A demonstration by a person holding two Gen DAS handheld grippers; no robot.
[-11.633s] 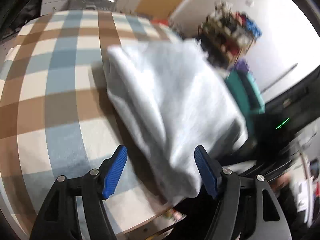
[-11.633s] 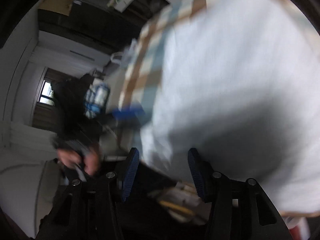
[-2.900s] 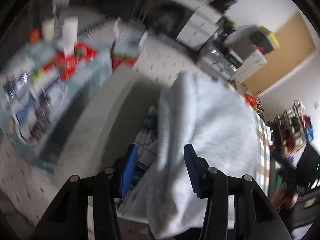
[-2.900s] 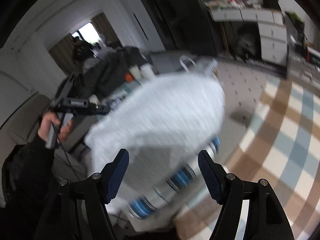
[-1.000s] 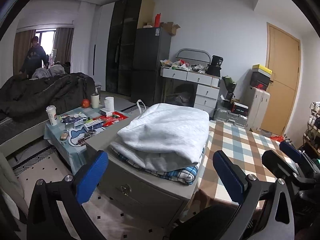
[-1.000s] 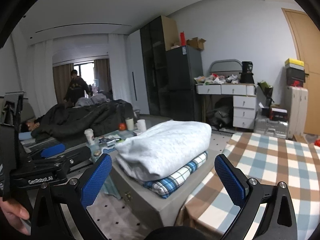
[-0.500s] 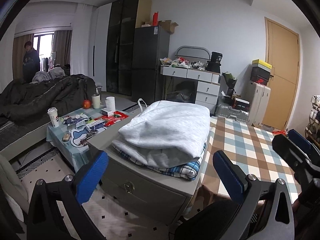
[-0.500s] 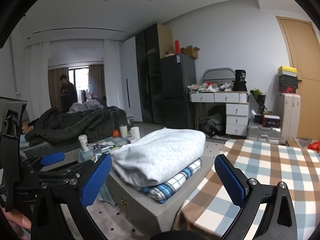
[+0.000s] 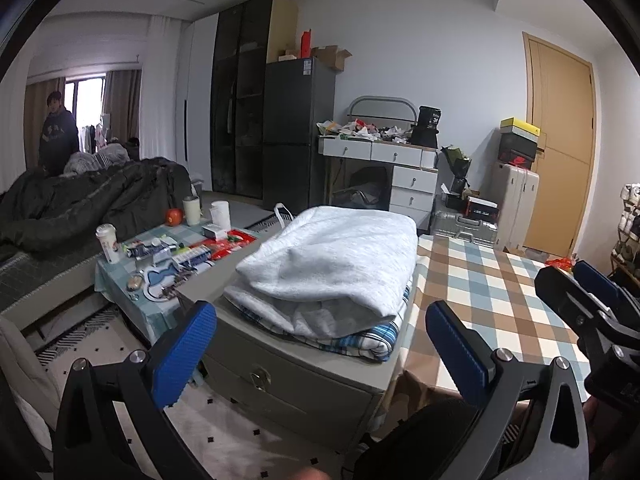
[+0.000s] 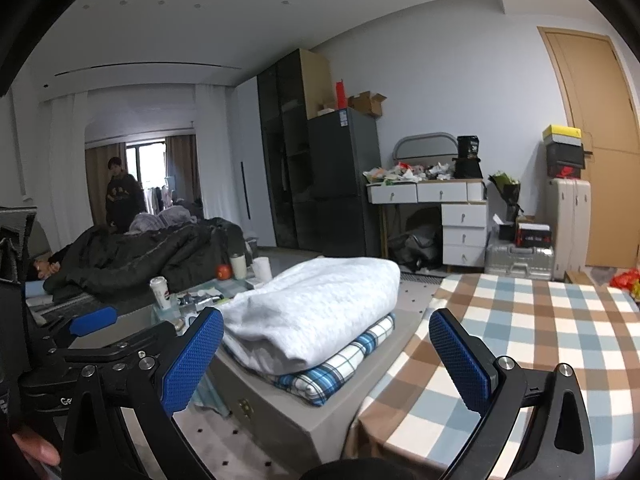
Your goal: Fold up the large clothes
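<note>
Folded white garment [image 9: 332,268] lies on top of a folded blue plaid garment [image 9: 372,342]; both stacked on a grey cabinet [image 9: 296,384] with a latch on its front. Cabinet stands just beside the desk [image 9: 492,292], which is covered in a brown, blue and cream check cloth.

Left gripper [image 9: 320,354] spread wide, nothing between its blue pads, held back from the stack and apart from it. Right gripper [image 10: 326,354] likewise spread wide and empty, also short of the stack.

Low side table [image 9: 160,252] beyond the cabinet, crowded with cups and small packets. A person [image 9: 58,136] stands far off by the window.
</note>
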